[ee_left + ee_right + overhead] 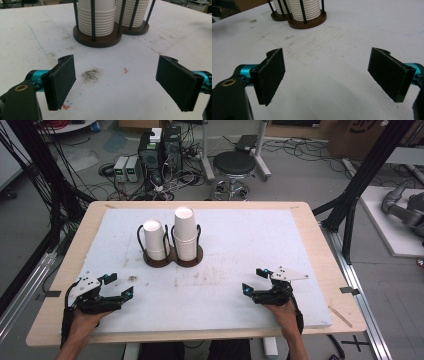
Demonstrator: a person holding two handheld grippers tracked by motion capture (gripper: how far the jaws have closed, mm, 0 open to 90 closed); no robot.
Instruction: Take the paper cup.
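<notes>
Left claw [118, 285] spread, nothing between pads, resting low at near-left of surface, aimed toward cup holder. From left gripper view, pads [62, 80] wide apart over a grey smudge [91, 74] and small red marks. Right claw [256, 280] also spread and empty, near-right of surface, angled inward at same target; pads [270, 75] framing bare white sheet. Both likely parked at a start pose, equal reach to cups, neither touching anything.

Cup holder [172, 257]: dark brown double-ring base with thin black upright rods, set mid-surface toward far side, well apart from both claws. Left stack of white paper cups [154, 239] shorter, right stack [185, 232] taller, both upside down, rods keeping stacks upright and centred. Probably there for pulling single cups off the top.

Surface [310, 270]: white sheet over a light wood tabletop, scuffed, dirt marks mid-area, tape scraps at the edges.

Room beyond: grey floor, tangled cables, black round stool [235, 165], computer towers [160, 150], small boxes [126, 168], black frame posts either side, part of a grey robot arm [405, 207] at far right.
</notes>
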